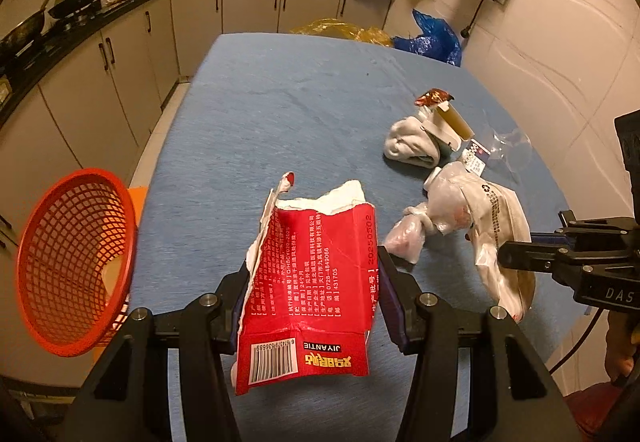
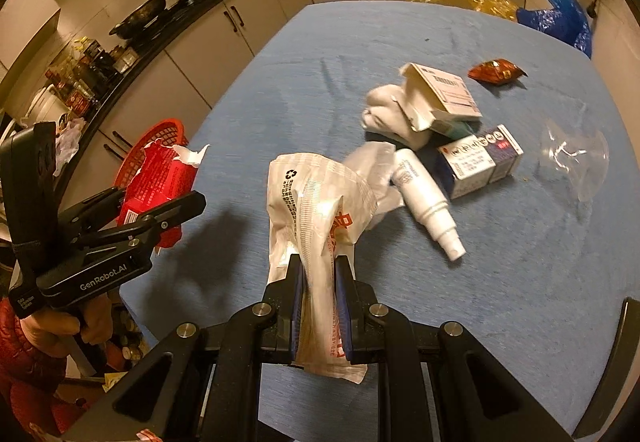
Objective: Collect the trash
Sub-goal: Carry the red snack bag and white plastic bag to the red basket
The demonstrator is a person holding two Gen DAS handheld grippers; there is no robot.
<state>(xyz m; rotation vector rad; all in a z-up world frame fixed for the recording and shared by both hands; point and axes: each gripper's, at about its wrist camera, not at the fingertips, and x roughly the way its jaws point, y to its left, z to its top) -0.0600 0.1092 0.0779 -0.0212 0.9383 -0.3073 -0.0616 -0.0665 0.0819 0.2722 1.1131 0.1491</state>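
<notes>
My left gripper (image 1: 312, 266) is shut on a torn red packet (image 1: 308, 282) with a barcode, held above the blue table (image 1: 280, 113); the same red packet (image 2: 154, 181) shows at the left of the right wrist view. My right gripper (image 2: 316, 266) is shut on a crumpled white plastic bag (image 2: 316, 209) with red print, also lifted off the table. That white bag (image 1: 502, 226) hangs at the right of the left wrist view. A red mesh basket (image 1: 76, 262) sits tilted just off the table's left edge, left of the red packet.
On the table lie a white spray bottle (image 2: 428, 201), a white and blue medicine box (image 2: 480, 161), an open white carton (image 2: 440, 97), crumpled tissue (image 2: 384, 117), a small red wrapper (image 2: 496, 70) and clear plastic (image 2: 576, 161). Kitchen counters (image 1: 100, 13) run along the left.
</notes>
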